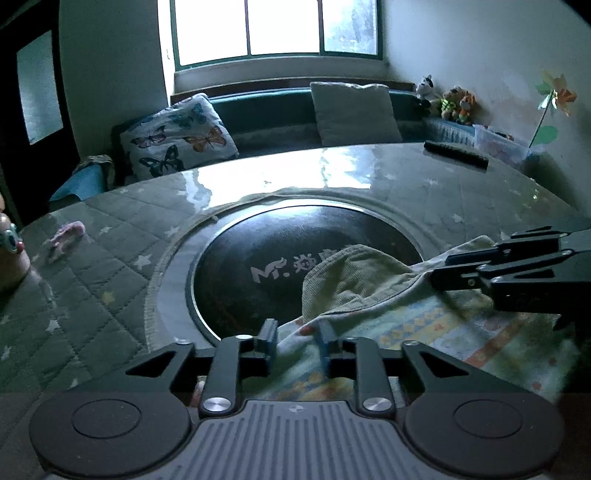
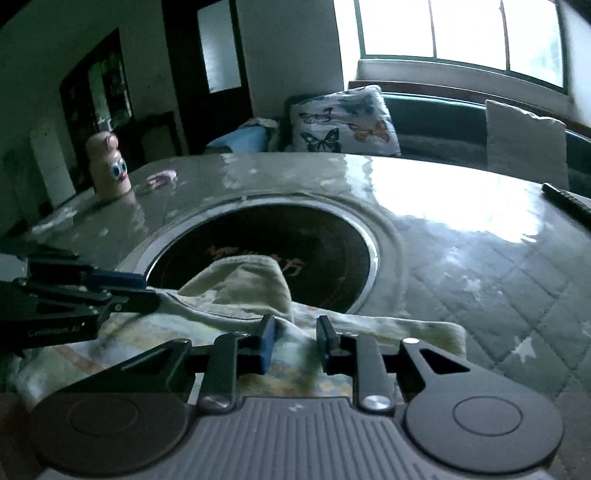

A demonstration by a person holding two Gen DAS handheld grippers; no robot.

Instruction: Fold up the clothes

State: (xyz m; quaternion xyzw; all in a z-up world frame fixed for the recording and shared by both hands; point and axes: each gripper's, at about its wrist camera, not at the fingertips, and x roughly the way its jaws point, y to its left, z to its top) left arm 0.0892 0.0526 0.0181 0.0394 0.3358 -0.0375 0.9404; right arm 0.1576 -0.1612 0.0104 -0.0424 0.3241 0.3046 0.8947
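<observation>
A small patterned garment (image 1: 436, 325) lies crumpled on the bench (image 1: 110, 280), partly overlapping the near rim of the round black hotplate (image 1: 258, 266) set into the middle of the bench. The cloth shows a pale ribbed outer side, turned back over the hotplate's near edge, and a lining printed with yellow, orange and blue shapes that spreads away from the hotplate toward the cameras.

The left gripper (image 1: 298, 343) is low over the garment's edge nearest the hotplate's rim. Its jaws stand apart, with a fold of cloth lying between the blue pads (image 1: 269, 338); they are not pressed together on it. In the right wrist view the same gripper (image 2: 146, 291) comes in from the side of the hotplate, its tips at a raised ridge of the fabric.

The right gripper (image 2: 295, 341) sits over the garment on the near side of the hotplate, jaws likewise parted with fabric bunched between the pads (image 2: 266, 343). From the left wrist view it (image 1: 437, 273) reaches in from the side, and its tips look drawn narrow against the ribbed fold; whether they pinch the cloth there I cannot tell.

Beyond the hotplate, the quilted star-patterned bench cover carries a dark remote (image 1: 456, 155) at its far edge. To the hotplate's other side lie a small pink item (image 1: 66, 236) and a pink bottle with googly eyes (image 2: 109, 166). Behind the bench runs a sofa with a butterfly cushion (image 1: 177, 136) and a plain cushion (image 1: 354, 110), under a bright window (image 1: 277, 29).
</observation>
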